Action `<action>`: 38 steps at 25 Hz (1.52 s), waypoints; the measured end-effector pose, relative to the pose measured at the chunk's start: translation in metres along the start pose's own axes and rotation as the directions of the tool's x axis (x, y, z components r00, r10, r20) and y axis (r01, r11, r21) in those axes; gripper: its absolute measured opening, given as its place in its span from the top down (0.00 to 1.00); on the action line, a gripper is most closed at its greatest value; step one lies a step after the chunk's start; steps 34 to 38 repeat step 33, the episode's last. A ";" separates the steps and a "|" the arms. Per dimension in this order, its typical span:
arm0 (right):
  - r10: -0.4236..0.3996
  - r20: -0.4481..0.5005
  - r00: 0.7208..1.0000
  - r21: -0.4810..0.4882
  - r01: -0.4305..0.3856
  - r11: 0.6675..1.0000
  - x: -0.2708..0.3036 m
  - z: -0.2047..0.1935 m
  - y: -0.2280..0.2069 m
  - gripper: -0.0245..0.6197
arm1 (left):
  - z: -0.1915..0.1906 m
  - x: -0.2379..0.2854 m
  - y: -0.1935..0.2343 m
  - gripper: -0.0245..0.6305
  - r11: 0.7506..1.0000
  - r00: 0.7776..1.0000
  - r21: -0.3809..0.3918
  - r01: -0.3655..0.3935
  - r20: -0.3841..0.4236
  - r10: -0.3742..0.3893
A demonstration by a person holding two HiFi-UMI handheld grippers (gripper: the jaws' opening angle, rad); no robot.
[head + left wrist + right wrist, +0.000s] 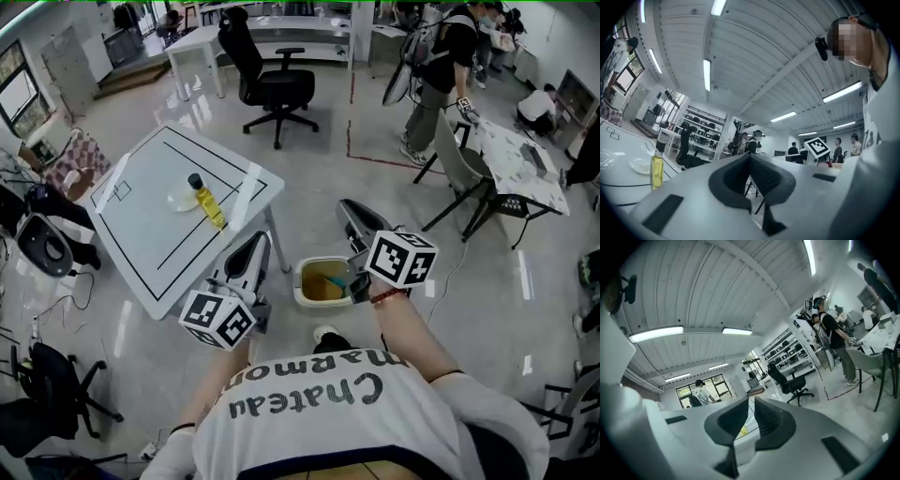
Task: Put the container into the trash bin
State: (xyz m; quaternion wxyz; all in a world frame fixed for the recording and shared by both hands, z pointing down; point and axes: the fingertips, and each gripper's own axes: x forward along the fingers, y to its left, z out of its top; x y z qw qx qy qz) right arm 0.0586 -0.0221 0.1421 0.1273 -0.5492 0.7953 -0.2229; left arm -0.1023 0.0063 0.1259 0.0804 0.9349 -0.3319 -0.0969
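Head view: both grippers raised in front of the chest, marker cubes up, neither touching anything.
Left gripper (255,242): over the near corner of the white surface (159,253). Own view: left gripper (750,157) jaws tip to tip, nothing between.
Right gripper (349,208): above the far side of the trash bin (300,286). Own view: right gripper (751,401) at a narrow slit, pads not meeting, nothing gripped.
Trash bin: on the floor just beside the surface's near corner, between the two grippers, open top.
Container (328,284): inside the bin, seen as a yellow-brown mass with a teal edge on its right; shape not resolved.
On the surface: a bottle (208,202) of yellow liquid with a dark cap, upright in the left gripper view (656,166); a white dish (183,199) just beside it.
Background: black office chair (267,84); a person (441,66) standing near a second table.
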 end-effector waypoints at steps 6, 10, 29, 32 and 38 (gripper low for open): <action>-0.020 -0.002 1.000 -0.069 0.020 0.997 -0.039 -0.015 0.026 0.87 | 0.005 -0.025 -0.026 0.93 0.999 0.999 -0.007 0.037 0.016 -0.037; -0.037 -0.008 0.999 -0.078 0.036 0.996 -0.055 -0.025 0.035 0.87 | 0.005 -0.039 -0.038 0.93 0.998 0.998 -0.005 0.058 0.012 -0.058; -0.091 -0.075 0.993 -0.148 0.080 0.986 -0.066 -0.042 0.037 0.87 | -0.002 -0.057 -0.035 0.93 0.999 1.000 -0.044 0.027 -0.001 -0.027; -0.103 -0.070 0.992 -0.153 0.091 0.984 -0.069 -0.041 0.035 0.87 | 0.000 -0.059 -0.037 0.93 0.999 1.000 -0.031 0.024 0.010 -0.023; -0.107 -0.068 0.992 -0.153 0.095 0.984 -0.070 -0.040 0.034 0.87 | 0.001 -0.059 -0.037 0.93 0.999 1.000 -0.024 0.021 0.013 -0.021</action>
